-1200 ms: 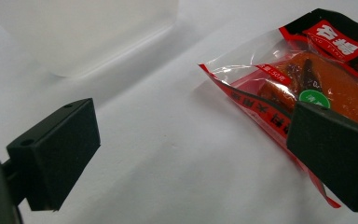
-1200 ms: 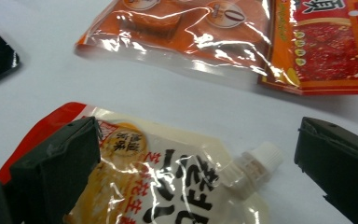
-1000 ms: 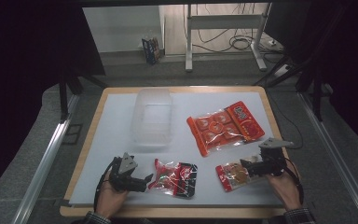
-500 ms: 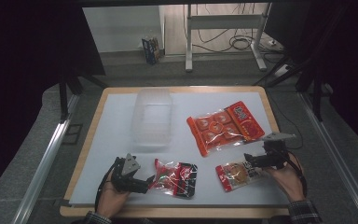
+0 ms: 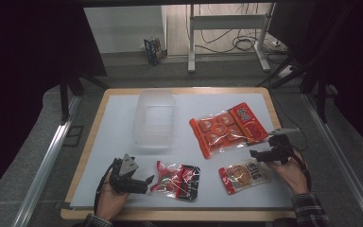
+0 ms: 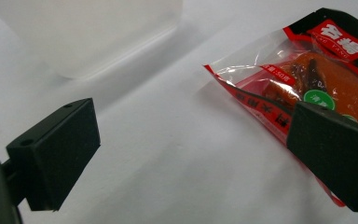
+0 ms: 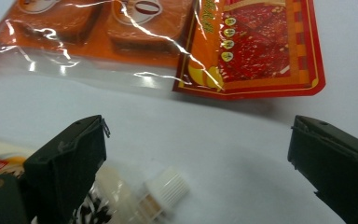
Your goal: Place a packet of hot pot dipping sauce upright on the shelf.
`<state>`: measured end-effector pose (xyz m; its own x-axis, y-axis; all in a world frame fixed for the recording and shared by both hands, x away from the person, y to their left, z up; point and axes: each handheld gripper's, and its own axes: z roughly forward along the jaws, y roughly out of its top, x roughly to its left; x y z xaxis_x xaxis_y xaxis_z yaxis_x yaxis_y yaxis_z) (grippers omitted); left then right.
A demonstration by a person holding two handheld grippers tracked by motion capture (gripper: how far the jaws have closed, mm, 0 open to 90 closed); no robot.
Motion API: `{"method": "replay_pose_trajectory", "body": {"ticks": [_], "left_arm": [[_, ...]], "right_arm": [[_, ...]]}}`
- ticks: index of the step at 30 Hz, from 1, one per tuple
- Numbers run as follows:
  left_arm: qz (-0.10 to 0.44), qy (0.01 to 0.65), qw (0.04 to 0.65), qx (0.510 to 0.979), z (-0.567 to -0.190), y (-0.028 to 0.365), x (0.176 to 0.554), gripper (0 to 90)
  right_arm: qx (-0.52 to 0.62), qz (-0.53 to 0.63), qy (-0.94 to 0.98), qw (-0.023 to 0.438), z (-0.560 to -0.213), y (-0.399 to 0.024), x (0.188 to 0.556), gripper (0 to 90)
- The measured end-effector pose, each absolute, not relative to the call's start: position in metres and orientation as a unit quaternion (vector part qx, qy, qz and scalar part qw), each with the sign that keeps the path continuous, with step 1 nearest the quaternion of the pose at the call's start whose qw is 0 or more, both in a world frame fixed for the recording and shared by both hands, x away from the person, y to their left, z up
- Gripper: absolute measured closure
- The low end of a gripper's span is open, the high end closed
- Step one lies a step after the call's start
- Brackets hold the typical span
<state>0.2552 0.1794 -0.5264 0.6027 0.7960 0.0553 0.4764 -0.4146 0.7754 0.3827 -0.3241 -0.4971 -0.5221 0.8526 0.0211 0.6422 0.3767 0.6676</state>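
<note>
Your desk [image 5: 123,118] has a pale grey-white top with a light wooden rim and fills the middle of the high view. Beyond it, at the top of the frame, lies a grey floor with metal legs and loose cables; the far left and right are dark.

A clear plastic box [image 5: 154,119] stands left of centre, its long axis running up the frame. To its right a large orange snack bag [image 5: 227,128] lies slanted, its red end toward the upper right.

Your left gripper [image 5: 144,182] sits at the lower left, fingers [image 6: 56,149] spread wide, one of them at the near edge of the red and black packet [image 5: 178,177]. That packet lies flat at lower centre, long axis left to right.

Your right gripper [image 5: 256,155] is at the lower right, fingers [image 7: 70,158] wide apart, holding nothing, just above the small orange packet [image 5: 244,174], which tilts up toward the right.
</note>
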Motion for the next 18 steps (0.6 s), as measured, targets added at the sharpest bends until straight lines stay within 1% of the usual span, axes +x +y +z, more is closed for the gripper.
{"method": "replay_pose_trajectory", "body": {"ticks": [4, 6, 14, 17, 18], "left_arm": [[0.210, 0.390, 0.368, 0.817, -0.526, 0.181, 0.254, 2.4], [0.209, 0.391, 0.366, 0.818, -0.526, 0.182, 0.253, 2.4], [0.208, 0.396, 0.358, 0.820, -0.525, 0.184, 0.247, 2.3], [0.207, 0.398, 0.358, 0.819, -0.525, 0.186, 0.244, 2.3], [0.208, 0.399, 0.357, 0.819, -0.525, 0.186, 0.242, 2.3]], "right_arm": [[0.466, 0.315, 0.812, 0.154, -0.500, -0.328, 0.394, 4.2], [0.471, 0.313, 0.811, 0.150, -0.501, -0.329, 0.399, 2.9], [0.487, 0.305, 0.806, 0.141, -0.506, -0.335, 0.413, 2.7], [0.486, 0.309, 0.806, 0.139, -0.506, -0.336, 0.419, 3.8], [0.480, 0.312, 0.808, 0.141, -0.505, -0.335, 0.424, 5.6]]}}
